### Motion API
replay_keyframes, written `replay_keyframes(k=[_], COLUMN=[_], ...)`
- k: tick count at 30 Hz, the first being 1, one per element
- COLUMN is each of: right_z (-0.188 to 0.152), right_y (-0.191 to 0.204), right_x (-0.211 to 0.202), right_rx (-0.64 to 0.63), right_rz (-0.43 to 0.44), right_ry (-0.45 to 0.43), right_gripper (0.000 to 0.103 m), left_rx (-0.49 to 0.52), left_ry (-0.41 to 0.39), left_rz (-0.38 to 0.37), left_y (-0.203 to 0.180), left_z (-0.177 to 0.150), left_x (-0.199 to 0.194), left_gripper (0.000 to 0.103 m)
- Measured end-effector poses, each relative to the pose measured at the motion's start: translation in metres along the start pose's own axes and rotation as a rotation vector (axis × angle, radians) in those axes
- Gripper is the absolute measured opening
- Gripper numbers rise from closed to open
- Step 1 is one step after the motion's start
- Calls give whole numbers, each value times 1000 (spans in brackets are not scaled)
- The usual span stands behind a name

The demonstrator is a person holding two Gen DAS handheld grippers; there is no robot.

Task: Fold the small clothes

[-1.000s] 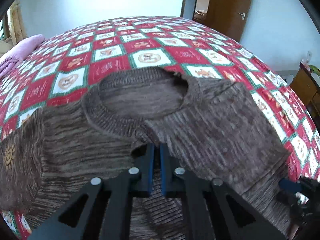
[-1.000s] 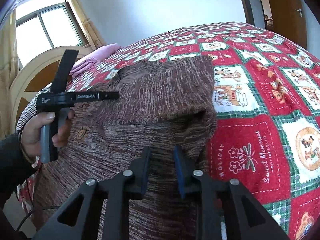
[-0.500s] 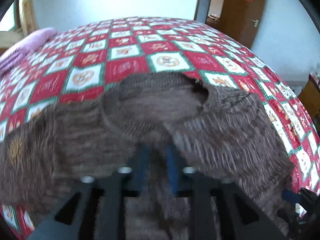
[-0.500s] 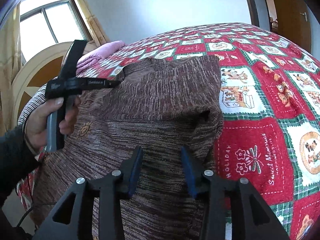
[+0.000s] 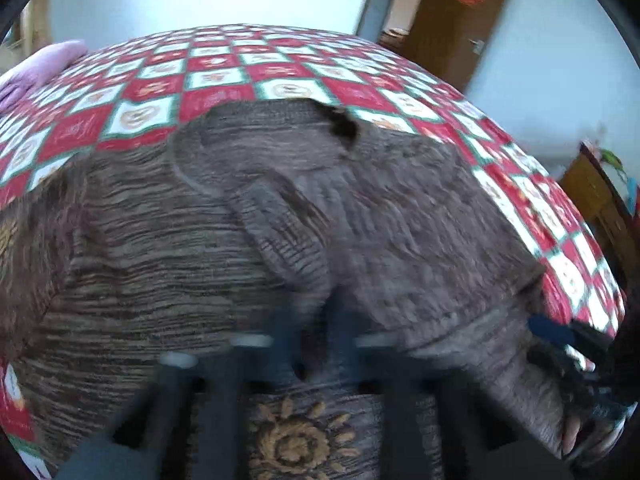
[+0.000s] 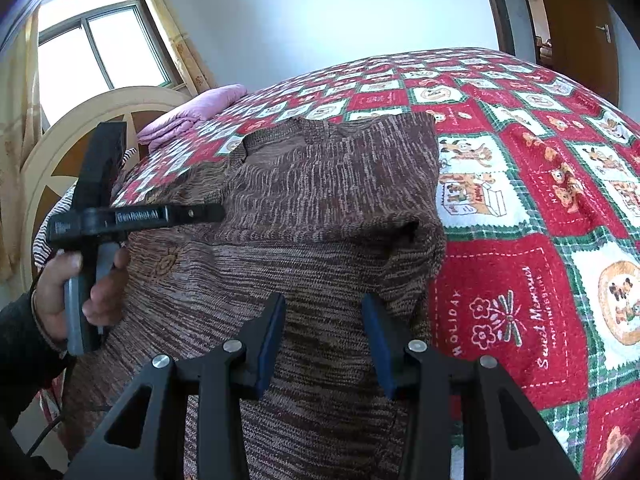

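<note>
A small brown knit sweater (image 6: 320,208) lies on the bed, its right sleeve folded in over the body. In the left wrist view the sweater (image 5: 200,248) fills the frame, collar at the top, and a ribbed cuff (image 5: 288,232) lies across the chest. My left gripper (image 5: 310,332) is blurred by motion; its jaws stand a little apart just above the knit with nothing between them. It also shows in the right wrist view (image 6: 200,213), held by a hand at the left. My right gripper (image 6: 322,312) is open and empty over the sweater's lower body.
The bed has a red, white and green patchwork quilt (image 6: 520,240). A pink folded blanket (image 6: 192,114) lies at the head by a cream headboard (image 6: 64,148) and a window. A brown door (image 5: 456,20) and a wooden cabinet (image 5: 600,200) stand at the right.
Both grippers have opened and let go of the folded sleeve. The left gripper has drawn back, showing the cuff and a flower motif. The right jaws have spread wide.
</note>
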State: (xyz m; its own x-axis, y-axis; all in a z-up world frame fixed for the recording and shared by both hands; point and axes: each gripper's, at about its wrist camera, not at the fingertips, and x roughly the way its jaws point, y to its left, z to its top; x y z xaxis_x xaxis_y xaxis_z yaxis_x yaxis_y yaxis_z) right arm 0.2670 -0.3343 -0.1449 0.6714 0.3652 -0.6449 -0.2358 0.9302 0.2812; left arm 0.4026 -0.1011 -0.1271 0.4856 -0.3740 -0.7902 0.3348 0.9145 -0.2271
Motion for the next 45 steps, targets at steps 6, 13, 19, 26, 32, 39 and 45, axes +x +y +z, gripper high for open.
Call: replay_keyframes(k=[6,13,19,26,32,39,45], right_z=[0,2,49,78,54,48,49], right_y=[0,2,30,48,32,33,36], right_x=[-1,-12,-30,34,59,59,59], right_rx=[1,16,-63,-166,-134,-142,-141], right_rz=[-1,-28,-12,-144,-185,-198,-202], right_ry=[-4,-40,-107,20,56,44,36], right_gripper=[42,42,42,42,44,44,45], left_rx=[-21,-64,-98,-93,40,-15,-54], left_ry=[-57,5,-54,11,11,-102,-56], left_rz=[19,73,66,60,39,95,168], left_y=[12,21,41,51,29,46,53], left_z=[8,-3,14,45,45,54,52], left_x=[-22,-9,-25,9,25,7,21], left_gripper=[7,58,58,56,5,6,36])
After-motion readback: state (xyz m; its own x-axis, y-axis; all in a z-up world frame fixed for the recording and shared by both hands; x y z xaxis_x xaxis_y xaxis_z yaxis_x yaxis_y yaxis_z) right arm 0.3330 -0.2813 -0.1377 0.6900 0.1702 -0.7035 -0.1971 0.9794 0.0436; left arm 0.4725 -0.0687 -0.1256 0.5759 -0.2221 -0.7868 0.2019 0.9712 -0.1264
